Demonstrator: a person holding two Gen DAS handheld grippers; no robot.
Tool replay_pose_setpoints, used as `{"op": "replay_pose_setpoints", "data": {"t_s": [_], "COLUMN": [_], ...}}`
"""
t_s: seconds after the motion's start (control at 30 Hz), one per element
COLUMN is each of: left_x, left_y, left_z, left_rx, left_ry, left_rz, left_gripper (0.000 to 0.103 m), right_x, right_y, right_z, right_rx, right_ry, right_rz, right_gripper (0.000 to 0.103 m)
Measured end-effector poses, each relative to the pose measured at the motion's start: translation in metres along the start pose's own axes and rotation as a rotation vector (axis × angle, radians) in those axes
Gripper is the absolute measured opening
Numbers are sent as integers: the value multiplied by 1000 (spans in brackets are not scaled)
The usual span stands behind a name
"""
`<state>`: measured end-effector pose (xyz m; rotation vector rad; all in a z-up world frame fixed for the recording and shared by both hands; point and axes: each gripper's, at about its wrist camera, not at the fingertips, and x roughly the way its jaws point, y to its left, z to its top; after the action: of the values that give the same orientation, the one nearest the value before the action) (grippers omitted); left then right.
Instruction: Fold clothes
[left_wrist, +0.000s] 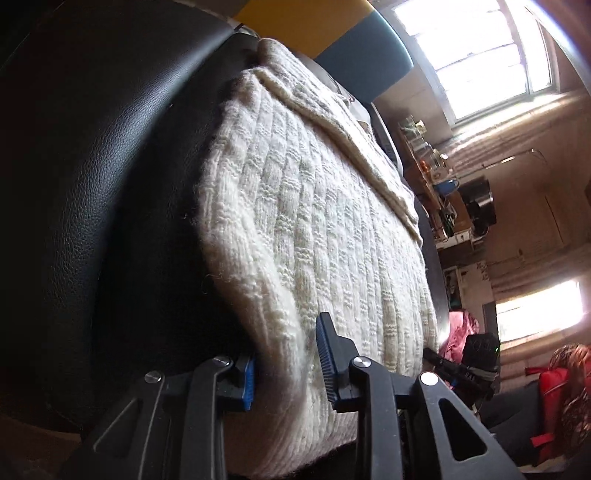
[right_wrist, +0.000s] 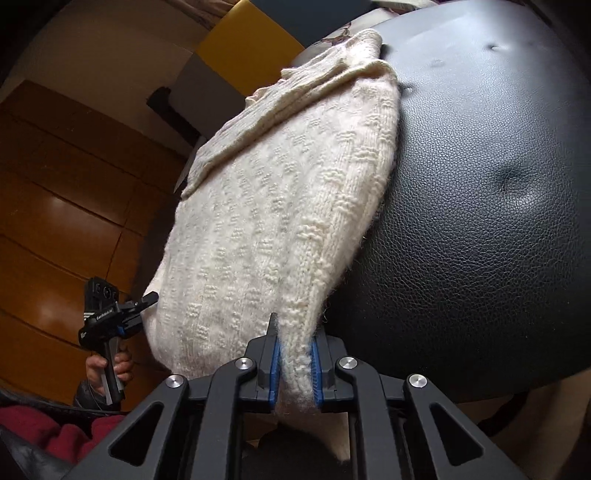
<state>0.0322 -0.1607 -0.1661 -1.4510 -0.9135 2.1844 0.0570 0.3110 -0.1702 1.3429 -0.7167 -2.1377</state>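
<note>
We found a cream knit sweater (right_wrist: 280, 206) lying on a black leatherette seat (right_wrist: 480, 229), its near hem hanging just past the seat's edge toward both tools. Its long axis ran away from us, from hem to a rumpled, doubled-over far end.

The right gripper (right_wrist: 294, 363) was clamped on the hem's right corner, wool bunched between the blue pads. The left gripper (left_wrist: 286, 369) straddled the opposite corner with its jaws apart, one finger under the cloth and one over it, not yet pinching. In the right wrist view a hand (right_wrist: 110, 367) held that left tool just beside the hem.

Both tools stood about equally near; the sweater stretched straight ahead of each.

The fabric was thick, ribbed with a basket-weave pattern, fuzzy and soft-draping. The seat was pebbled, tufted and rounded.
</note>
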Motion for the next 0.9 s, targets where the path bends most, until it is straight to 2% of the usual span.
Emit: {"op": "replay_pose_setpoints", "data": {"t_s": [0.1,0.17,0.2,0.23,0.37,0.7,0.8,0.9], "left_x": [1,3,3,4,5,-32,-39,-51], "left_y": [1,-4,-5,-7,-15,19,15,-1], "left_z": [0,2,2,2,-3,-31,-31,-17], "left_rx": [14,44,57,67,132,61,68,98], "left_ry": [-10,2,6,2,-11,21,36,2], "left_rz": [-13,24,46,71,89,-121,-225,-347], "left_gripper": [27,25,13,10,9,8,8,9], "right_x": [-3,-3,-3,-3,-4,-26,-36,-42], "right_y": [3,6,8,9,16,14,17,22], "right_z": [-7,-7,-8,-8,-9,-35,-31,-15], "right_rx": [-52,-51,-50,-49,-46,31,39,52], "right_ry": [-32,-38,-41,-44,-57,-38,-58,-90], "right_rz": [5,-14,-23,-32,-69,74,107,152], "right_gripper": [19,19,19,15,14,14,14,14]}}
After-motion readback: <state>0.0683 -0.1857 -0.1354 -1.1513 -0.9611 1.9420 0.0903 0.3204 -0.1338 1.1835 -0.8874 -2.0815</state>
